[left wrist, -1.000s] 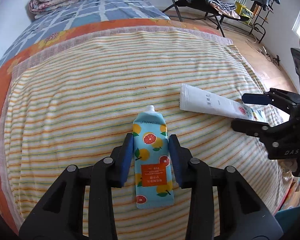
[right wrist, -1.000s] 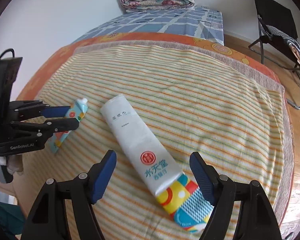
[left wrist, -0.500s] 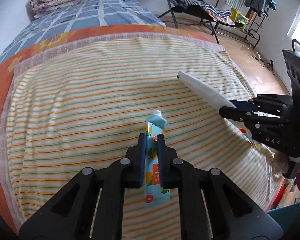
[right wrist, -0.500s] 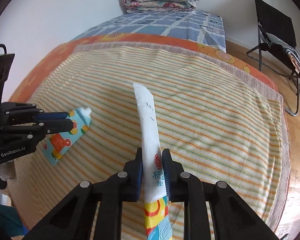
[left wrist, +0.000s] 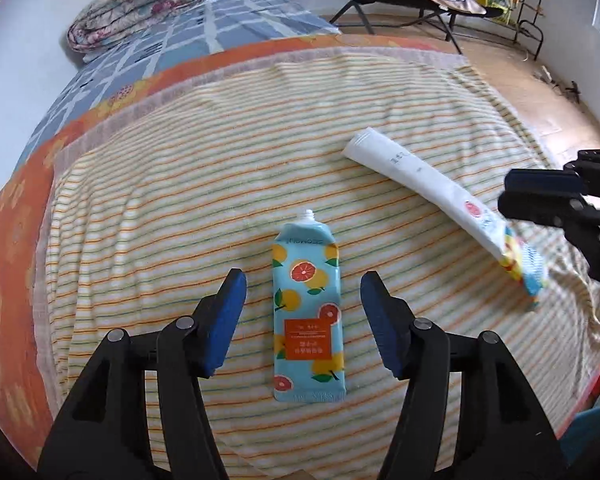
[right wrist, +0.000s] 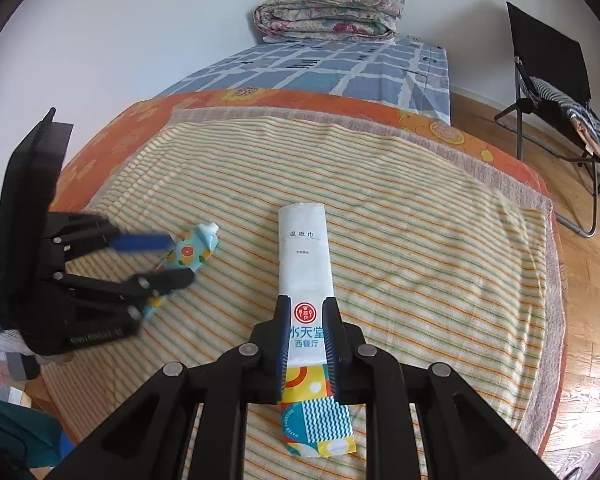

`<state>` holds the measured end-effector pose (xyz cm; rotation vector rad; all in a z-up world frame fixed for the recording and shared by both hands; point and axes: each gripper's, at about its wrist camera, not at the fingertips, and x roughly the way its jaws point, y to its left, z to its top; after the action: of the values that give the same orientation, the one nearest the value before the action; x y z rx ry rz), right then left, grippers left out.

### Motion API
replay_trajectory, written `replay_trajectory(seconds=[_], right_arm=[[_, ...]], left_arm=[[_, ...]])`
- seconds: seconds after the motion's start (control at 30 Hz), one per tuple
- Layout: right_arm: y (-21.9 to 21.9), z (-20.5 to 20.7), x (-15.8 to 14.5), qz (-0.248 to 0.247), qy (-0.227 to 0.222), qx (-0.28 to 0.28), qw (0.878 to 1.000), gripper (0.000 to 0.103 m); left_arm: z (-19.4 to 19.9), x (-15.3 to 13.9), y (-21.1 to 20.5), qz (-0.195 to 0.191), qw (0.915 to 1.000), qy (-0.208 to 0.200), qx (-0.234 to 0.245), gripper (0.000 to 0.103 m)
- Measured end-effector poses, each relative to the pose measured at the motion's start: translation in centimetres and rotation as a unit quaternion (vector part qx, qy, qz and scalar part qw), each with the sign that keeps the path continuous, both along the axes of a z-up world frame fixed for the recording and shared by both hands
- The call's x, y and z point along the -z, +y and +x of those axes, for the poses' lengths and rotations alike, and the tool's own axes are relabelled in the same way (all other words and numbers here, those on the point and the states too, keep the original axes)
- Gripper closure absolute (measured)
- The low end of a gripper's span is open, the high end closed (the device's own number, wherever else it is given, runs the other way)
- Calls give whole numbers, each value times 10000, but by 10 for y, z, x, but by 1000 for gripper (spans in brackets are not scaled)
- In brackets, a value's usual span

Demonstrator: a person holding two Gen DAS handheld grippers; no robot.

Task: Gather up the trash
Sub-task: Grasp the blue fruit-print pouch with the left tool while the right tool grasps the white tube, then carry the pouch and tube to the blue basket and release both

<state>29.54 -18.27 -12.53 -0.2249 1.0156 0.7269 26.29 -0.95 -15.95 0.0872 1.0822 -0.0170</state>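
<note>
- Left wrist view: left gripper with jaws apart, just opened; fruit-print tube flat on the striped blanket between the blue pads, touching neither.
- Right wrist view: right gripper clamped on the white wet-wipe packet, white end pointing away over the blanket.

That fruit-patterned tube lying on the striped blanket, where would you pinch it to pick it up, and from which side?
Probably across its flat middle, near the orange label, coming down from above. The fruit-patterned tube lies flat on the striped blanket, capless neck pointing away, so its two long edges offer the narrowest span. The left gripper, whose jaws have just been opening, already straddles those edges without touching.
</note>
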Motion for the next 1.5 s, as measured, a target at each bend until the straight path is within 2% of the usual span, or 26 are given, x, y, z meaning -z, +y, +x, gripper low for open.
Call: replay_trajectory(seconds=[0.03,0.1,0.13,0.17,0.23,0.33,0.4,0.43,0.47,0.57,0.9,1.13,1.27,1.5], right_arm=[[0,1,3,2,61,-6,10000,77],[1,2,7,-27,68,33,10000,42],[1,3,10,-13,66,46,10000,34],[3,6,12,11,92,47,9999,29],[5,12,19,35,203,96,9997,29],[6,25,36,85,510,231,9984,32],[6,30,45,105,686,312,9971,51],[5,29,45,91,584,368,9976,54],[5,29,43,44,565,377,9977,66],[-3,29,36,212,633,476,9966,77],[-21,-2,-12,561,365,563,9962,81],[-39,-54,-54,926,317,451,9942,81],[-48,-90,-65,1051,424,341,9930,81],[-60,-157,-66,1125,725,207,9908,81]], left_arm=[[1,3,1,-28,10000,45,-17,41],[1,10,4,-102,9999,115,-9,47],[1,11,6,-171,9998,88,24,50],[0,11,7,-202,9998,41,41,58],[-1,9,8,-292,9995,20,101,67],[-2,7,14,-497,9987,14,52,67],[-4,6,18,-632,9980,-6,-5,67],[-5,5,20,-691,9976,-22,-27,67],[-7,3,21,-722,9974,-30,-41,67],[-13,-6,22,-740,9972,-121,-37,67],[-47,-51,16,-768,9960,-454,47,67],[-90,-83,5,-840,9945,-609,171,67],[-123,-94,-3,-808,9942,-643,284,67],[-187,-104,-9,-939,9930,-660,266,67]])
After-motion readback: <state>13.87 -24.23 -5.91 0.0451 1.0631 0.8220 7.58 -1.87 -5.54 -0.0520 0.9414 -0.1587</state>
